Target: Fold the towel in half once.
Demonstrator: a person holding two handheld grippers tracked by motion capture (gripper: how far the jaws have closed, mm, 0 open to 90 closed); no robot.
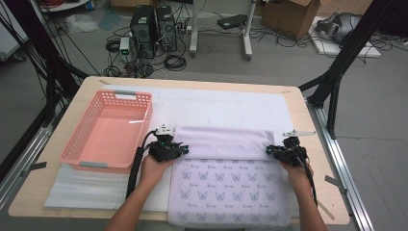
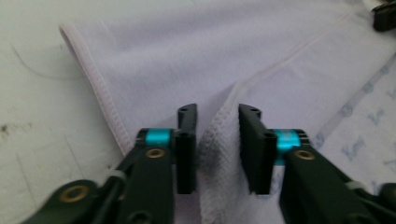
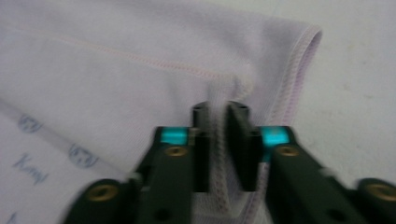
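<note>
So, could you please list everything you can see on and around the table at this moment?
towel: one, pale lilac with a blue printed pattern, near middle of the table, far part folded back toward the person
basket: one, pink plastic, left side of the table
white mat: one, under the towel
table: one, light wood
computer towers: two, black, on the floor beyond the table
cardboard box: one, brown, floor at far right
left gripper: one, black, fingers either side of a towel edge
right gripper: one, black, fingers around the towel hem
</note>
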